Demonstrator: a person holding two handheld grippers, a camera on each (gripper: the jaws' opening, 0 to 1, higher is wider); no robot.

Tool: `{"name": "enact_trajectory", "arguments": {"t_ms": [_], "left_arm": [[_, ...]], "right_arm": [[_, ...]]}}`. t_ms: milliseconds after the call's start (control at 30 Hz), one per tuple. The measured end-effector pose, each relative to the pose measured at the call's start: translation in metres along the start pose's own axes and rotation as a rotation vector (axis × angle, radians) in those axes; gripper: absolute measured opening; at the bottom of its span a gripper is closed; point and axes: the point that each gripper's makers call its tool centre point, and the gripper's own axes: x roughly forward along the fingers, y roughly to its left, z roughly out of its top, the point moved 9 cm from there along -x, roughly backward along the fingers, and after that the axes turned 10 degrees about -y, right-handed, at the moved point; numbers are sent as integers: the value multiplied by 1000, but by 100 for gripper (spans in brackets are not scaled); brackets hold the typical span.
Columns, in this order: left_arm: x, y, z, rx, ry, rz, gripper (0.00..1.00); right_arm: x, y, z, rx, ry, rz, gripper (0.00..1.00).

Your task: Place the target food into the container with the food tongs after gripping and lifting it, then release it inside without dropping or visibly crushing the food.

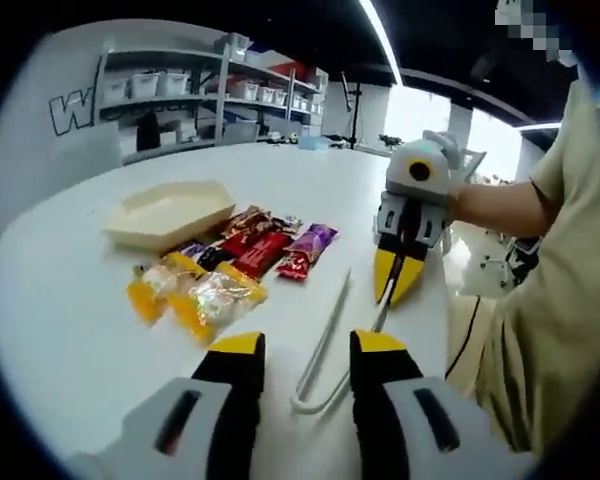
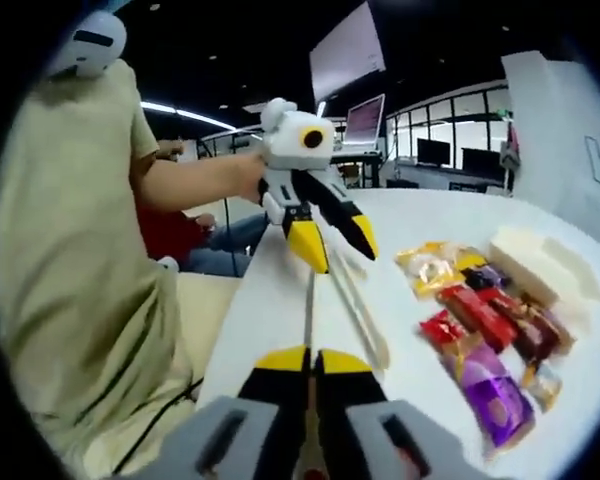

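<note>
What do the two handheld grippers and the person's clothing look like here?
Both the left gripper and right gripper have grey-white bodies with black jaws tipped in yellow. Seen from outside, each has a rounded white head. The person wears a short khaki sleeve.

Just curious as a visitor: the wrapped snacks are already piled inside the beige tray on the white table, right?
Not quite. In the left gripper view the wrapped snacks lie on the white table beside the beige tray, not inside it; the tray looks empty.
</note>
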Motion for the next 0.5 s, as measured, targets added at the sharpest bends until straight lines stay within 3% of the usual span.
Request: {"name": "enact_trajectory", "arguments": {"t_ms": [500], "left_arm": [[-2, -6, 4, -89, -148, -30, 44]], "right_arm": [[-6, -2, 0, 51, -78, -18, 0]]}}
